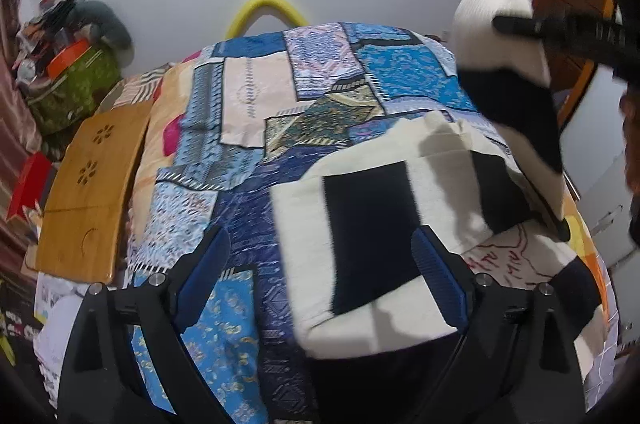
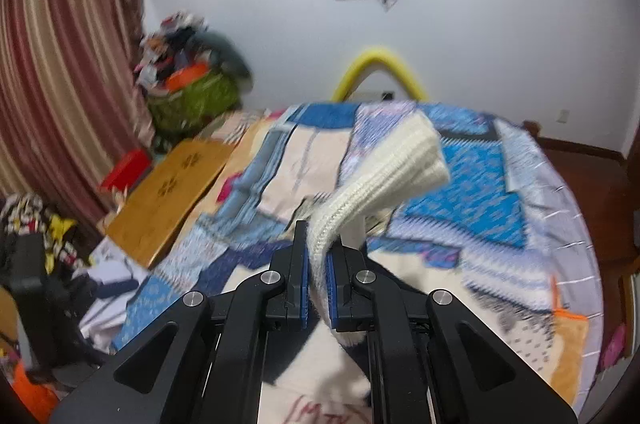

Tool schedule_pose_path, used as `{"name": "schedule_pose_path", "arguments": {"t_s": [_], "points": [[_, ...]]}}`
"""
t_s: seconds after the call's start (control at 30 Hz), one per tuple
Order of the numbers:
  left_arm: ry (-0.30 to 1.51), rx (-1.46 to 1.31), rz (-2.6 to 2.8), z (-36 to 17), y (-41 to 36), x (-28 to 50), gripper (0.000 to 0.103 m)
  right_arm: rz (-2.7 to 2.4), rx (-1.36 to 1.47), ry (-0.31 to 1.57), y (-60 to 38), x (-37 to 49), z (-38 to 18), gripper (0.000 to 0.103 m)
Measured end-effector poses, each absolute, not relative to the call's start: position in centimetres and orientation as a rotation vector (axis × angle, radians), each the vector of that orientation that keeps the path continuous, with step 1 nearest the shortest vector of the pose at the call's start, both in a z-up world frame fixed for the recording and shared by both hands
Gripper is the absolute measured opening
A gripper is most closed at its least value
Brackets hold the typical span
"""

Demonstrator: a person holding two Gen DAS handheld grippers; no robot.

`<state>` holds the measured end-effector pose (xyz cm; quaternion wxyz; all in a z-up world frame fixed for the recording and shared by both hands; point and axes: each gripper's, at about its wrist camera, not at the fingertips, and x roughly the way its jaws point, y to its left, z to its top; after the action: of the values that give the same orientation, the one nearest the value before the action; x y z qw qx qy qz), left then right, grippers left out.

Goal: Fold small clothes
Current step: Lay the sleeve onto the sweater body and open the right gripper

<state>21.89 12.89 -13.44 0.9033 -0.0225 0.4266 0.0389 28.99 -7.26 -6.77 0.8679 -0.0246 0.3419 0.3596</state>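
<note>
Left claw (image 1: 322,264): jaws spread wide, nothing between them; poised above the near part of the bed, blue pads either side of the sweater's black block.
Right claw (image 2: 317,266): jaws closed tight on a ribbed cream edge of the sweater; in the left wrist view it shows as a dark blurred bar (image 1: 560,28) at upper right, raised above the bed.
Sweater (image 1: 380,224): cream knit with black rectangular blocks and some red stitched lettering; the body lies flat on the bed toward its near right corner; one part, cream cuff and black panel, is lifted off the bed on the right side and hangs from the right claw. Right wrist view shows the ribbed cuff (image 2: 400,168) sticking up past the fingertips.
Bed (image 1: 248,112): covered by a blue, cream and lilac patchwork spread; carries the sweater.
Wooden board (image 1: 92,184): tan, with flower cut-outs, along the bed's left edge.
Yellow hoop (image 1: 266,10): at the bed's far edge against the wall.
Laundry pile (image 1: 68,64): green basket with clutter, beyond the far left corner.
Image quality: both views motion-blurred.
</note>
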Motion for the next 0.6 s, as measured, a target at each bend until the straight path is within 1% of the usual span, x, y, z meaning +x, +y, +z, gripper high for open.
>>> {"name": "schedule_pose_path", "arguments": {"t_s": [0.4,0.6], "points": [[0.921,-0.125,0.139,-15.1,16.8,20.9,0.093,0.849,-0.158,0.924,-0.9,26.5,-14.0,0.007],[0.928,-0.145,0.154,-15.3,17.4,20.5,0.093,0.873,-0.176,1.047,0.5,25.6,-17.5,0.011]]}}
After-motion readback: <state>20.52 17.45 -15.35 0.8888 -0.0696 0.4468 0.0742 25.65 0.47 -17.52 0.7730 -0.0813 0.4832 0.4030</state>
